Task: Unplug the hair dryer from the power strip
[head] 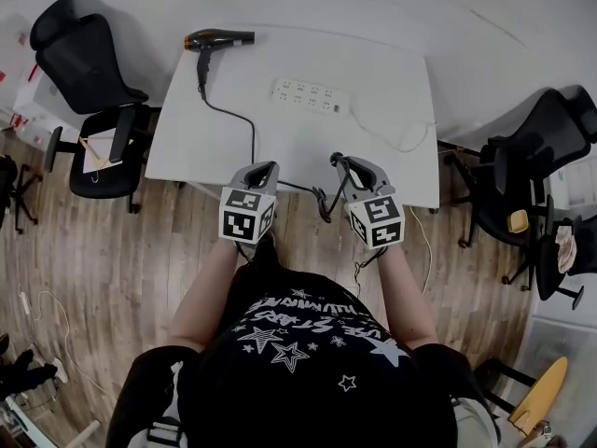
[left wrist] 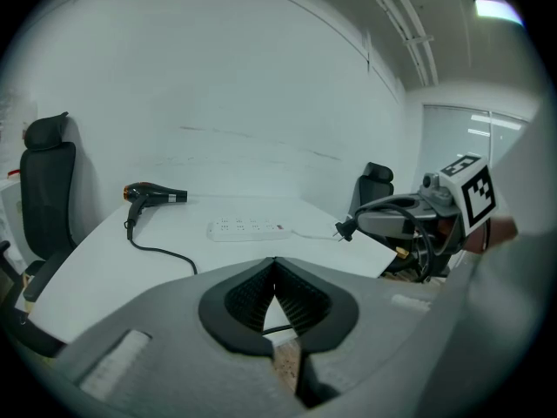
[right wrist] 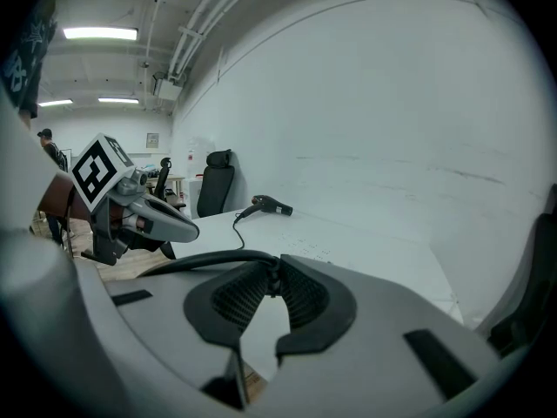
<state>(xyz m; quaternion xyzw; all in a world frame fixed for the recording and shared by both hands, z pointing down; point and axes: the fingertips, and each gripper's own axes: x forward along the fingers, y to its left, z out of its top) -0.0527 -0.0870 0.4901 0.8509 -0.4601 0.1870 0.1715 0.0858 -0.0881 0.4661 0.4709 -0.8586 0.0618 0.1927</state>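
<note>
Plug point(left wrist: 343, 230) between right gripper's point(right wrist: 274, 273) fingers point(right wrist: 302, 297)

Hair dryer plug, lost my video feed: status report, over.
Left gripper shut, empty. Right gripper shut on black plug, clear of white power strip. Black hair dryer lies on white table. Nothing in the way.

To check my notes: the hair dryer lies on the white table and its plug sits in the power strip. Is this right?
No. The hair dryer lies on the white table, but its plug is in the right gripper, not the power strip: left gripper view.
</note>
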